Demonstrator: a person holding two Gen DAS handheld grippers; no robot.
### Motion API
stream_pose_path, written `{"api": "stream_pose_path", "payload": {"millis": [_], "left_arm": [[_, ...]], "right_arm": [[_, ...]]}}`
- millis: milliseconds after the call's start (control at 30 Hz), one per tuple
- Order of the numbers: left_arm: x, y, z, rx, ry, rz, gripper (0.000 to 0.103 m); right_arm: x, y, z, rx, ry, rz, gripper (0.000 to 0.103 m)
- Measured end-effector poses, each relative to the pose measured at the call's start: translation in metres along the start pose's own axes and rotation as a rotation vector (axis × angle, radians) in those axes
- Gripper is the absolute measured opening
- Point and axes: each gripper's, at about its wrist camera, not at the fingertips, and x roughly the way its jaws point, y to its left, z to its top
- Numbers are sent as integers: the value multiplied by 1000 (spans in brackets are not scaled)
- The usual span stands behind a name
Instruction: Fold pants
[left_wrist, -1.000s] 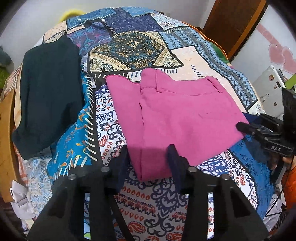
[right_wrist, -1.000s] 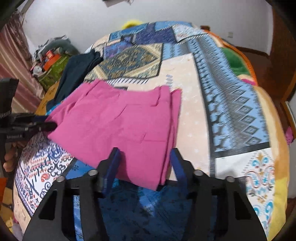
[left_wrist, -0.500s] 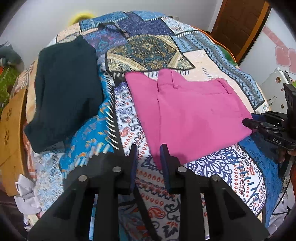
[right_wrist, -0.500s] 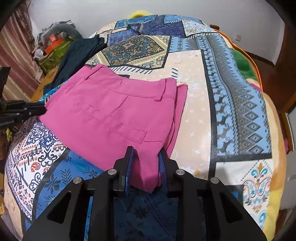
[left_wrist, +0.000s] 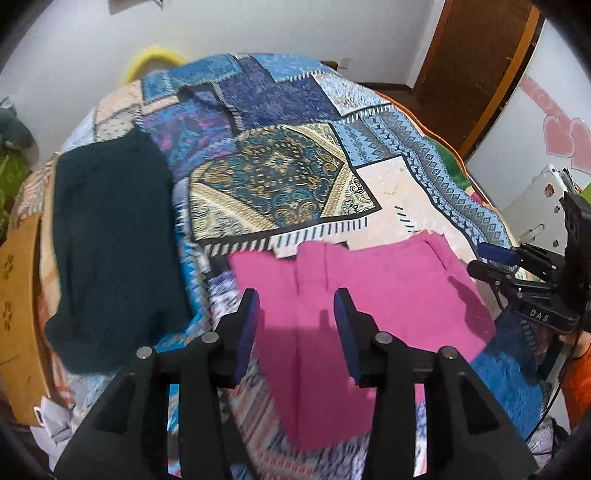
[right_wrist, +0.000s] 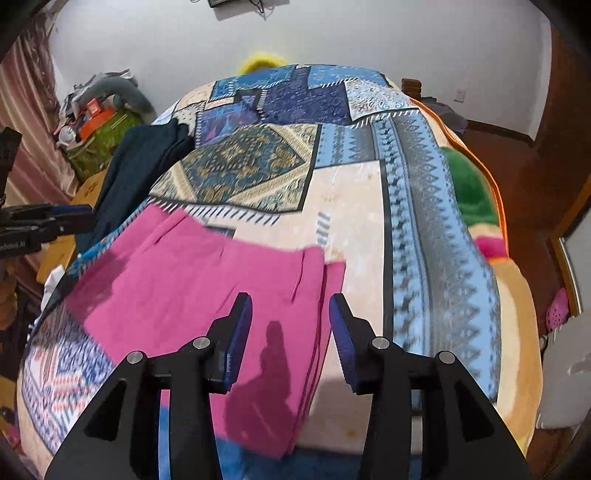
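**Both grippers open above the folded pink pants**

Your left gripper (left_wrist: 297, 332) has its jaws spread wide, nothing between the blue pads (left_wrist: 246, 330). It hangs over the pink pants (left_wrist: 369, 306); whether it touches the cloth, you cannot tell. Your right gripper (right_wrist: 290, 339) is likewise wide open and empty, its pads (right_wrist: 238, 341) flat and ribbed, set over the right-hand edge of the pants (right_wrist: 207, 295).

Pants: matte magenta woven cloth, folded into a rough rectangle of several layers. The stacked layer edges show as thin parallel lines along the right side in the right wrist view. Waistband and a belt loop face the far end of the bed. The bundle lies at the near edge of the bed, toward its right half.

Bedspread (left_wrist: 288, 177): fleecy patchwork print, blue, cream and gold panels with diamond and paisley motifs, covering a bed that domes in the fisheye. A dark teal garment (left_wrist: 110, 240), soft and slightly nubby, lies flat along the left edge of the bed, well apart from the pants.

In the left wrist view your right gripper (left_wrist: 495, 262) enters from the right, just beside the pants' right corner. Both views are motion-blurred near the bottom.
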Motion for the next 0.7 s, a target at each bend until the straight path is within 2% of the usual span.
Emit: {"api": "stream_pose_path", "payload": {"millis": [167, 267, 300, 367, 400, 433, 467, 700], "left_arm": [[43, -10, 14, 4, 78, -41, 42], [62, -16, 16, 41, 109, -25, 42], [67, -18, 16, 56, 114, -12, 39], [77, -21, 14, 95, 140, 24, 32], [82, -21, 13, 102, 153, 38, 32], [85, -21, 11, 102, 157, 43, 32], [87, -21, 10, 106, 158, 50, 32], [79, -16, 7, 80, 145, 41, 33]], "right_arm": [[26, -2, 13, -7, 20, 4, 39], [39, -1, 15, -30, 35, -2, 39], [44, 0, 15, -40, 41, -12, 39], [50, -2, 15, -55, 56, -21, 30], [55, -1, 14, -72, 74, -41, 26], [57, -2, 13, -85, 83, -51, 20], [60, -3, 12, -107, 92, -59, 19], [58, -5, 12, -129, 105, -68, 17]]}}
